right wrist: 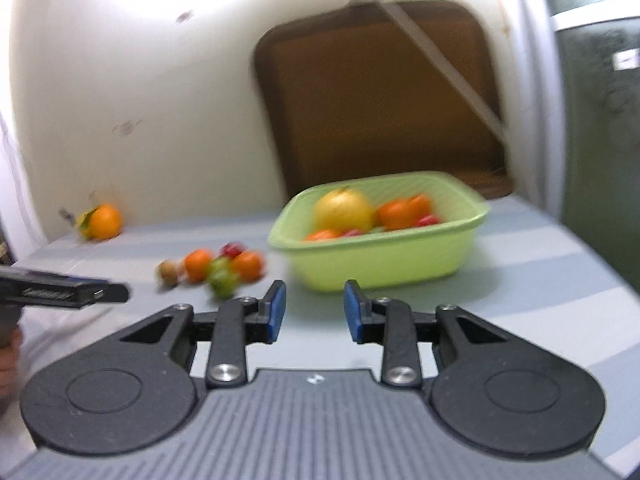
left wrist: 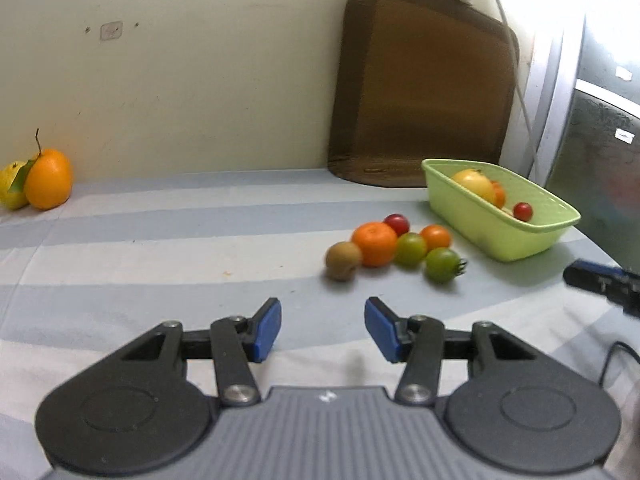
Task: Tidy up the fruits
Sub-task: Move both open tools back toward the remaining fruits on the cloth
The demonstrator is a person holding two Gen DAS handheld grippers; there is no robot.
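Fingers (left wrist: 267,330) of both grippers spread wide; empty.

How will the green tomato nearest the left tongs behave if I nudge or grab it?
The green tomato is round and smooth-skinned, so it will probably roll on the striped cloth and may slip between the pads. It lies close to another green tomato, so a push would likely disturb the cluster. Probably light; squeeze gently, as the skin may bruise.

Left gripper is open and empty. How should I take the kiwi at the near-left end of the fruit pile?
Grip the kiwi across its short middle with the left gripper, coming from above on its free near-left side. Its right side touches the big orange, so one finger probably must slip between them.
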